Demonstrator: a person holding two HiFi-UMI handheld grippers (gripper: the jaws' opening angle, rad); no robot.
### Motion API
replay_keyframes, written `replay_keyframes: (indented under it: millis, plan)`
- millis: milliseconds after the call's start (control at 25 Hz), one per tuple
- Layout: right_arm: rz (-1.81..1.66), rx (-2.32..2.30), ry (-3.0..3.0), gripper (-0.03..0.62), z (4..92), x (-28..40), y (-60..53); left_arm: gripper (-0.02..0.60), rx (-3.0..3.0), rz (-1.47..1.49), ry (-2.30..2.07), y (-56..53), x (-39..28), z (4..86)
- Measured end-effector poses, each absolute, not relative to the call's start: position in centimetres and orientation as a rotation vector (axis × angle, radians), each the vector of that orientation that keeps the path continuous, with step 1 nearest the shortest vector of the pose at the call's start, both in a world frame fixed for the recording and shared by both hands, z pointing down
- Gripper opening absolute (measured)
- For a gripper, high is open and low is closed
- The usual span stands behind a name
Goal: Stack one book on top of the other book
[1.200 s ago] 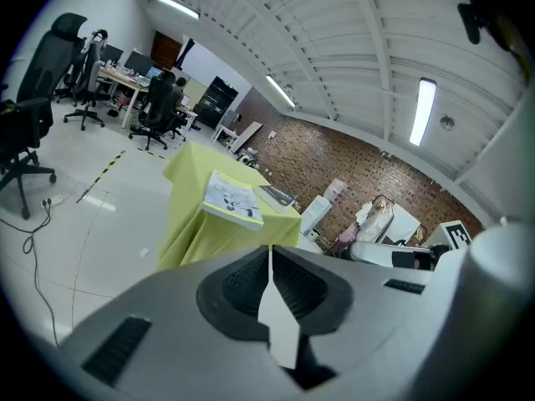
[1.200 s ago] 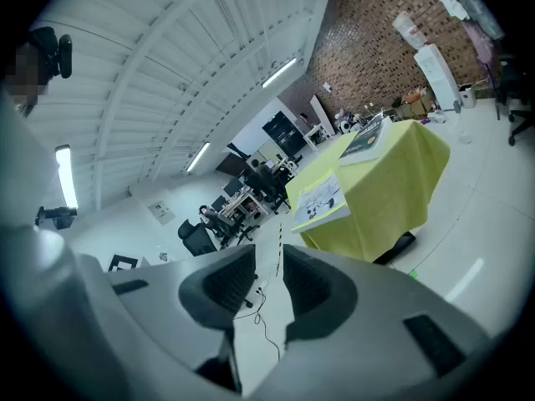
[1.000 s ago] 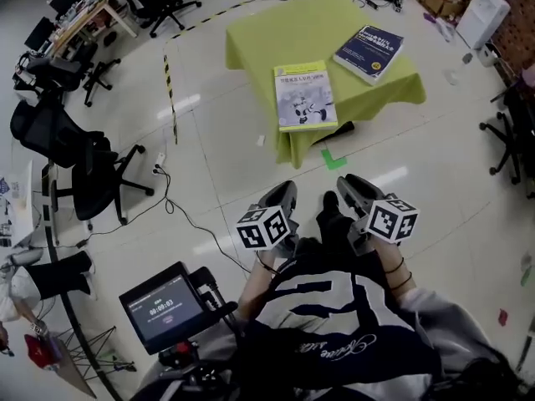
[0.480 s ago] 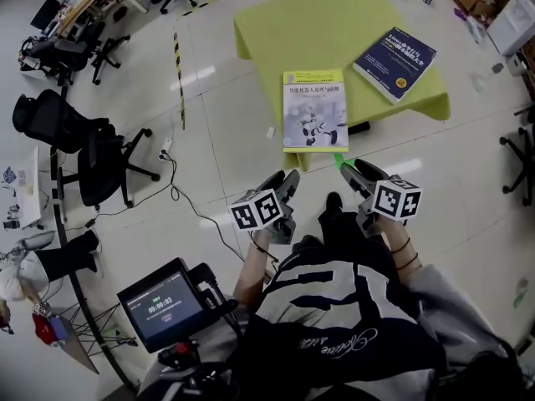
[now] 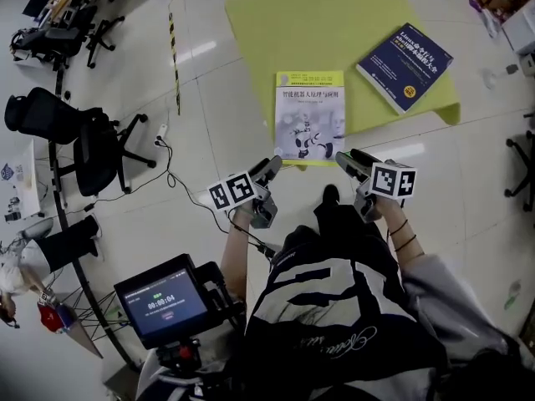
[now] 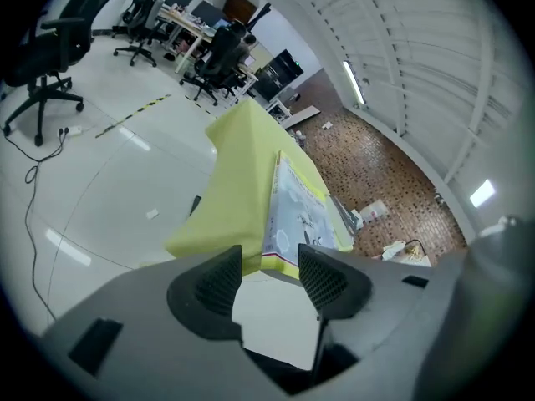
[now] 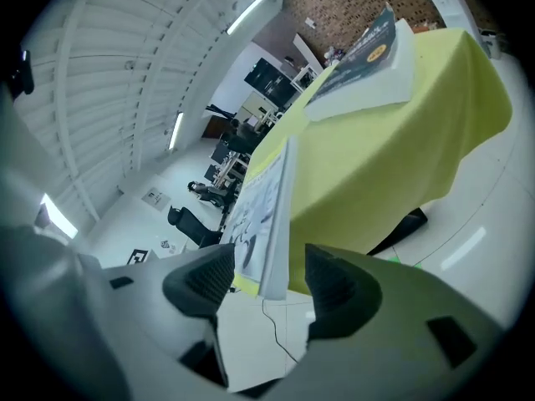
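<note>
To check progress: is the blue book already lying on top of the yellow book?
No, the blue book lies apart from the yellow book on the tablecloth.

Bright, even indoor light.
Glare from ceiling strip lights (image 6: 352, 82) patches the glossy floor (image 5: 191, 53); both gripper views bend and darken at their rims.

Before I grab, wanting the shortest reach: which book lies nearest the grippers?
The yellow book, at the near edge of the table ahead of the left gripper and right gripper; the blue book lies farther back.
</note>
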State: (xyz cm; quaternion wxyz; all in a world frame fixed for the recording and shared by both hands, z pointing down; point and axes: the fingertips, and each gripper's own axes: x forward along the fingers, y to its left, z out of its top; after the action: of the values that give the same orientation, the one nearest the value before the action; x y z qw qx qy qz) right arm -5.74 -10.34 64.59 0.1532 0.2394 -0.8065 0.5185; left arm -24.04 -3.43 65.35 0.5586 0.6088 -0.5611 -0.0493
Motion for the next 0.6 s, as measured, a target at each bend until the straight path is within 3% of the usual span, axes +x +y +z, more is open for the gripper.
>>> replay_keyframes:
  millis: [440,520,600]
  plan:
    - [1.733,0.526,-2.22,0.249,67.1,-9.3,-10.6,0.202,1.414,-0.206,-1.17,-5.8,-23.0,66.8]
    - [1.704,0.512,-2.229,0.238,67.1,-9.9,-10.5,0.202,1.404,-0.219,-1.143,-6.4,-22.9,67.0]
    - [1.652,0.53,-2.236,0.181,66.9,-10.0,-10.4,0.202,1.399,-0.2,-1.124,-6.5,-22.9,67.2]
